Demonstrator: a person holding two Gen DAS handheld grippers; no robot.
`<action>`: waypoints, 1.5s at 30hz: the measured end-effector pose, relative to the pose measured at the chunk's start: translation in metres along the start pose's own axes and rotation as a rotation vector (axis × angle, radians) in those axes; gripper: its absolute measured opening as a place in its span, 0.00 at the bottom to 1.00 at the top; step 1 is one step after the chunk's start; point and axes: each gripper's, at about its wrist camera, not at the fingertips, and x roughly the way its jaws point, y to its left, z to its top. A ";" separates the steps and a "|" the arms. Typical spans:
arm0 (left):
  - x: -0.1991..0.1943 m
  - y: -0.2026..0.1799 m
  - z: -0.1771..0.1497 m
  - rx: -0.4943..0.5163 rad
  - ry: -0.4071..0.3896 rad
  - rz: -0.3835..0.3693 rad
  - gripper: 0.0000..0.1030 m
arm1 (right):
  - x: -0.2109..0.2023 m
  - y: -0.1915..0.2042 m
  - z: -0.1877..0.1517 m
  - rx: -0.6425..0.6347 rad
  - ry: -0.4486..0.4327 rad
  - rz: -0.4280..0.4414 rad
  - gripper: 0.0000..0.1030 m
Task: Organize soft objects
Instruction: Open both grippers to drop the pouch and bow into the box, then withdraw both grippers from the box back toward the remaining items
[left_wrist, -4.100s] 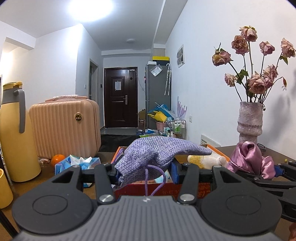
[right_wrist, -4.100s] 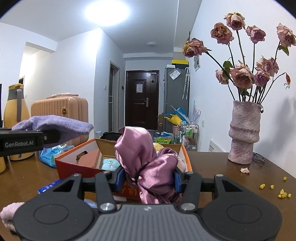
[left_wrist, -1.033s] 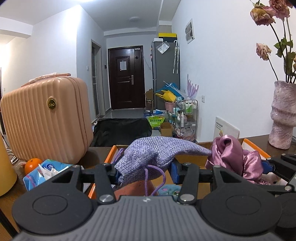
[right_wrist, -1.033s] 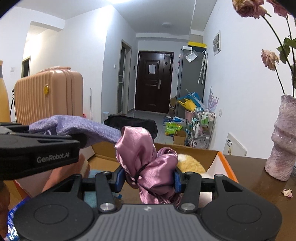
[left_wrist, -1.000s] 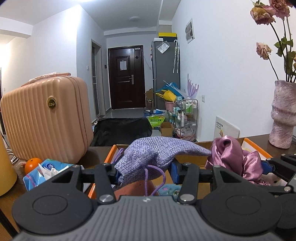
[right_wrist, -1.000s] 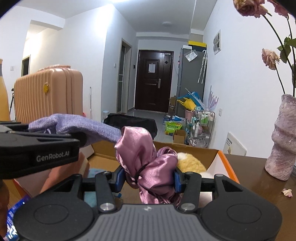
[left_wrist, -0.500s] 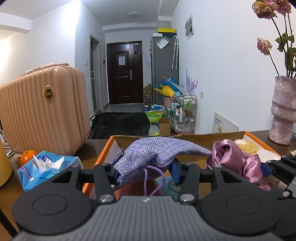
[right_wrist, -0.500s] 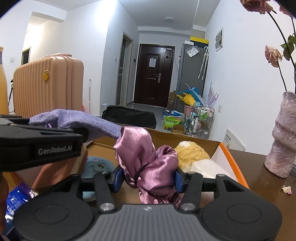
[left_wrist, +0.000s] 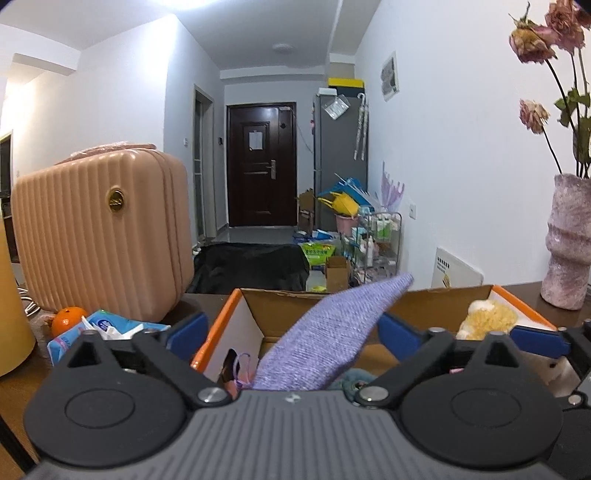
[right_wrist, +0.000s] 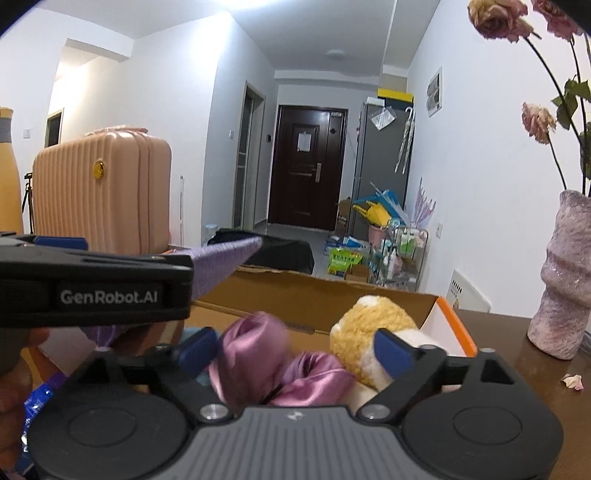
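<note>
Both grippers are letting go over the box (left_wrist: 258, 295). The left gripper (left_wrist: 291, 332) is opening around the purple pouch (left_wrist: 325, 332); the right gripper (right_wrist: 291, 349) is opening above the pink cloth (right_wrist: 255, 350), probably already inside. Next, both lift away.

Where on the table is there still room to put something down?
Bare wood shows between the orange box and the pink vase, with one petal on it. The other side is crowded: tissue pack, orange and suitcase. The box already holds the plush toy and satin cloth.
</note>
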 end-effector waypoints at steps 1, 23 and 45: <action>-0.001 0.001 0.000 -0.006 -0.001 -0.001 1.00 | 0.000 0.001 -0.001 -0.004 -0.009 -0.009 0.96; -0.009 0.008 -0.002 -0.042 0.006 0.007 1.00 | -0.016 0.004 -0.014 -0.017 -0.047 -0.049 1.00; -0.053 0.025 -0.009 -0.055 0.010 0.001 1.00 | -0.062 -0.002 -0.030 0.010 -0.082 -0.077 1.00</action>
